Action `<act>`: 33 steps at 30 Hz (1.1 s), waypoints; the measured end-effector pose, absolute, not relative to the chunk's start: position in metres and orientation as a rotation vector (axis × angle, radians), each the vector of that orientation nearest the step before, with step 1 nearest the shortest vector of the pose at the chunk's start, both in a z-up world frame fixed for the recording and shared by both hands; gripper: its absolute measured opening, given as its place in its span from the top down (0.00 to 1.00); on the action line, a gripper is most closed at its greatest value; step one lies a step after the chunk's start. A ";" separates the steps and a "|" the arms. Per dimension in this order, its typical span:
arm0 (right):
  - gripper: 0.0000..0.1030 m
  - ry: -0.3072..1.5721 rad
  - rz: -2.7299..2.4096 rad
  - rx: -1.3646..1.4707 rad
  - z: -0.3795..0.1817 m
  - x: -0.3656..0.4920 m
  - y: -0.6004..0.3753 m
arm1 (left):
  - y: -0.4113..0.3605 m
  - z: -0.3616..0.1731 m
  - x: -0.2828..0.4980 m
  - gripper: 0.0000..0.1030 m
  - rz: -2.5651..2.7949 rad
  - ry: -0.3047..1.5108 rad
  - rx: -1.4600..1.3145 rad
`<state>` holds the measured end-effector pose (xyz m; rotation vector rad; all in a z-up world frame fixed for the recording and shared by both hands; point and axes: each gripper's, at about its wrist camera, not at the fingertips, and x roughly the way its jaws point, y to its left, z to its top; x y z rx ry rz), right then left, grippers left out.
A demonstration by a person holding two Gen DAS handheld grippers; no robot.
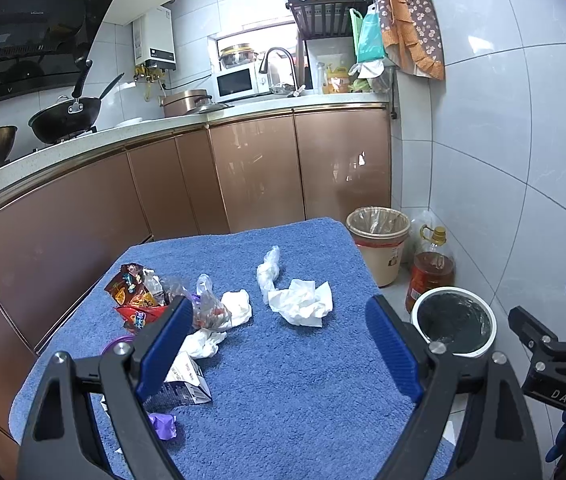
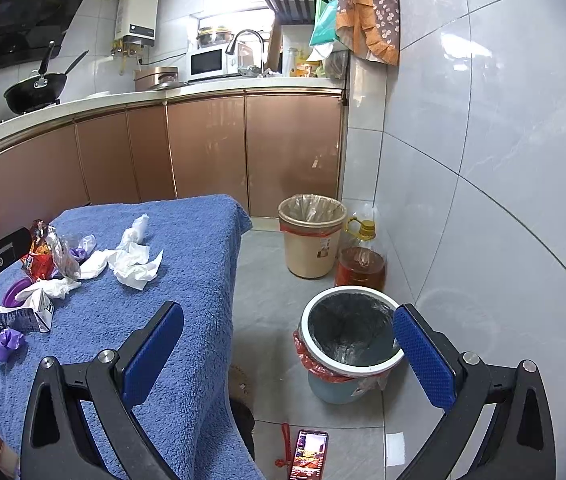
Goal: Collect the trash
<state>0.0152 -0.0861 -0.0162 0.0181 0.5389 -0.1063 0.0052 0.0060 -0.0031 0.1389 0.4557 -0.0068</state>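
Setting: A home kitchen, where a blue towel [image 1: 283,380] covered a low table beside tiled floor and a row of copper-coloured cabinets.

Left gripper [image 1: 279,344]: It hung above the towel with its blue jaws spread wide and nothing between them.

Right gripper [image 2: 289,354]: It was held off the table's edge, over the floor, jaws likewise wide apart and empty.

Trash on the towel: A crumpled white tissue [image 1: 303,302] lay near the middle, just beside a twisted clear plastic wrap [image 1: 268,270]. To the left sat a pile of red snack wrappers [image 1: 133,294], a clear bag [image 1: 209,306], more white tissue [image 1: 203,342], a flattened carton [image 1: 187,384], a purple lid [image 2: 15,292] and a purple scrap [image 1: 163,426].

Bins: A blue bin with a white rim [image 2: 349,344], lined in dark plastic, stood on the floor just right of the table; no trash could be made out inside it. A beige bin [image 2: 310,236] stood farther back by the wall, next to a bottle of oil [image 2: 361,264].

Progress: By the look of it, collection had barely begun, if at all. Every visible piece remained on the towel, and neither claw held anything.

Remaining: All the litter apparently had yet to be picked up and dropped into a bin.
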 end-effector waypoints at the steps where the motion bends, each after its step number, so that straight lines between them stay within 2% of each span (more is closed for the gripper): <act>1: 0.00 0.539 -0.106 0.018 -0.016 0.015 -0.086 | 0.006 -0.003 0.005 0.14 -0.007 0.455 0.139; 33: 0.00 0.550 -0.098 0.013 -0.022 0.021 -0.084 | -0.006 -0.003 0.006 0.14 -0.038 0.476 0.122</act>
